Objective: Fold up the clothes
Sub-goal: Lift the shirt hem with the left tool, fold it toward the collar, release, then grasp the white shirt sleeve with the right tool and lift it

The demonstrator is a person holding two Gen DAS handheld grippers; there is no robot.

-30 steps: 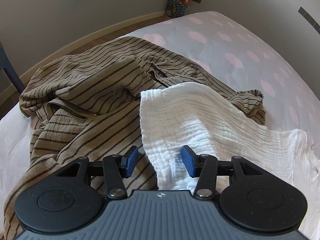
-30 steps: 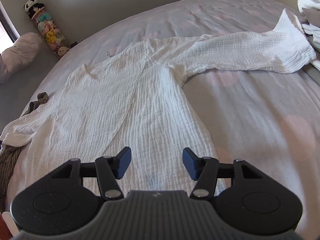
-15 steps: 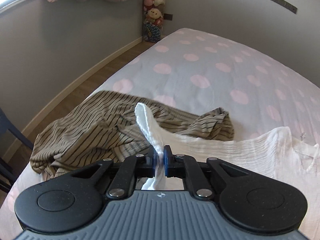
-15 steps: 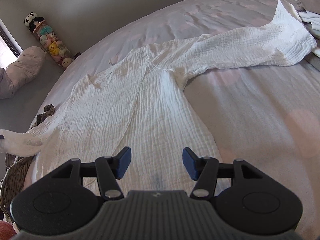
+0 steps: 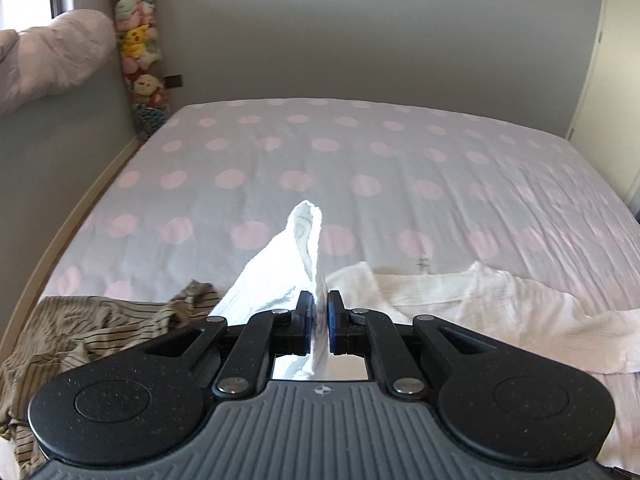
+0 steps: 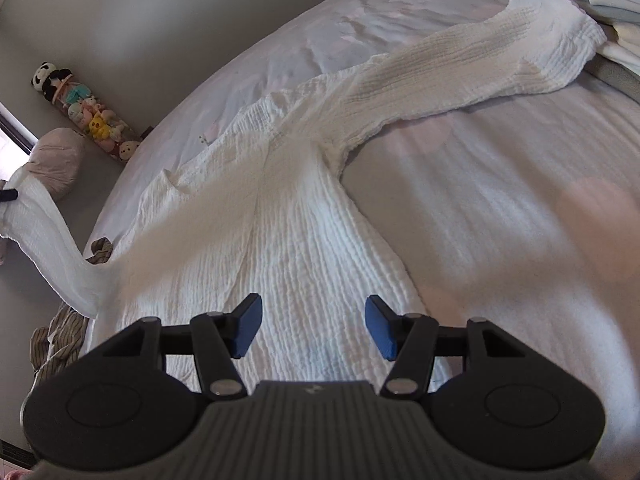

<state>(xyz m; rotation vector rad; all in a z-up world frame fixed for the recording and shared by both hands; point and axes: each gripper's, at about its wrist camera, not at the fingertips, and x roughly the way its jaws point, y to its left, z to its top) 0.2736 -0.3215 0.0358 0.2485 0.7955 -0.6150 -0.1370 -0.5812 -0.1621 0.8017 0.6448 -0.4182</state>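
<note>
A white crinkled long-sleeved top lies spread on the bed. My left gripper is shut on the end of its left sleeve, whose cuff sticks up past the pads. In the right wrist view that sleeve hangs lifted off the bed at the far left. The other sleeve stretches flat toward the upper right. My right gripper hovers open over the lower body of the top, nothing between its blue pads.
A brown striped garment lies crumpled at the bed's left edge. The polka-dot sheet covers the bed. A stack of folded whites sits at the upper right. Plush toys stand against the wall, near a pillow.
My left gripper closed on the white sleeve end, then lifted and swung it up and away from the striped garment. The right gripper stayed open over the top, rolling a little.
</note>
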